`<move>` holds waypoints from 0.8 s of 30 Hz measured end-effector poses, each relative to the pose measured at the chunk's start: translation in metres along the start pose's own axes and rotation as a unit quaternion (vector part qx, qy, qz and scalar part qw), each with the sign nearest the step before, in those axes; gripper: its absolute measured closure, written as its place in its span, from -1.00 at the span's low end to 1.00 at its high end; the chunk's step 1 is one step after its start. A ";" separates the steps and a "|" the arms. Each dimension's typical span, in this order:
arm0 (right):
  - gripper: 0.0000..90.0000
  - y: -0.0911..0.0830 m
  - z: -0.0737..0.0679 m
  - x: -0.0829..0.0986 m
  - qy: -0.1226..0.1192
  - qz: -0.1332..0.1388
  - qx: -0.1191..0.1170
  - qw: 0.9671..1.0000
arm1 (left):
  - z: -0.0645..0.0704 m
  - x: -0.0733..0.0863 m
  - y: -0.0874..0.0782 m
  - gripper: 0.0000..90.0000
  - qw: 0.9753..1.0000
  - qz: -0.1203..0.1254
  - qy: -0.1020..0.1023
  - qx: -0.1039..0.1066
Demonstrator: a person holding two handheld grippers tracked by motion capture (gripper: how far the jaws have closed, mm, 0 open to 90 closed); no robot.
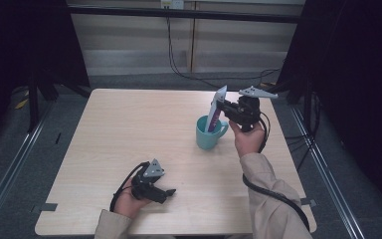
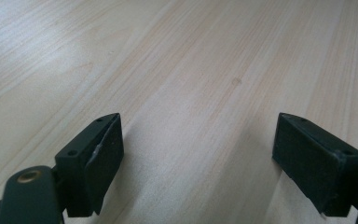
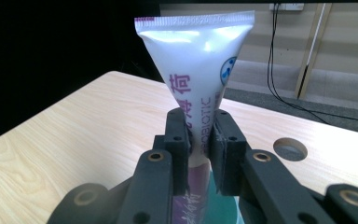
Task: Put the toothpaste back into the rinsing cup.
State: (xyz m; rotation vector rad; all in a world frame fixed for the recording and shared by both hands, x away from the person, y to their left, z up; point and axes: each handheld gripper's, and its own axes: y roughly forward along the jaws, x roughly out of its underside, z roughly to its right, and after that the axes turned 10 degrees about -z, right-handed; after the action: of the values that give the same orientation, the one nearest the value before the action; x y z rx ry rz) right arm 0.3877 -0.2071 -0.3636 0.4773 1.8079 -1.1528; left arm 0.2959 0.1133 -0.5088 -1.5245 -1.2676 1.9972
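Note:
A white and purple toothpaste tube (image 1: 216, 109) stands tilted with its lower end inside a teal mug (image 1: 209, 134) right of the table's middle. My right gripper (image 1: 225, 108) is shut on the tube's middle, its crimped end up. In the right gripper view the tube (image 3: 200, 70) rises between the two black jaws, with the gripper (image 3: 201, 140) squeezing it and the mug's teal rim (image 3: 223, 210) below. My left gripper (image 1: 169, 193) lies low near the table's front edge. In the left gripper view that gripper (image 2: 198, 154) is open over bare wood with nothing between its jaws.
The light wooden table (image 1: 129, 129) has a round cable hole (image 3: 290, 148) near its far corner in the right gripper view. Black cables (image 1: 179, 64) hang behind the table. Dark curtains flank both sides.

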 end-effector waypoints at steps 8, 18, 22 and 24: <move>0.74 0.012 0.000 0.014 0.003 -0.009 0.007 1.000 | 0.000 0.000 0.000 -0.64 1.000 0.000 -0.002 0.000; 0.73 0.023 -0.003 0.029 0.002 -0.018 0.011 1.000 | -0.001 0.000 -0.001 -0.64 1.000 -0.005 0.004 0.000; 0.73 0.026 -0.003 0.034 0.003 -0.022 0.011 1.000 | -0.001 0.000 -0.001 -0.64 1.000 -0.005 0.005 0.000; 0.73 0.027 -0.003 0.037 0.001 -0.022 0.012 1.000 | -0.001 0.000 -0.001 -0.64 1.000 -0.005 0.005 0.000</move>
State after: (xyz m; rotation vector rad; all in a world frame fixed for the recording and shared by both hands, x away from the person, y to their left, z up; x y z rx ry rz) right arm 0.3864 -0.1961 -0.4083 0.4554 1.8165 -1.2050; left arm 0.2962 0.1140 -0.5084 -1.5233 -1.2696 1.9819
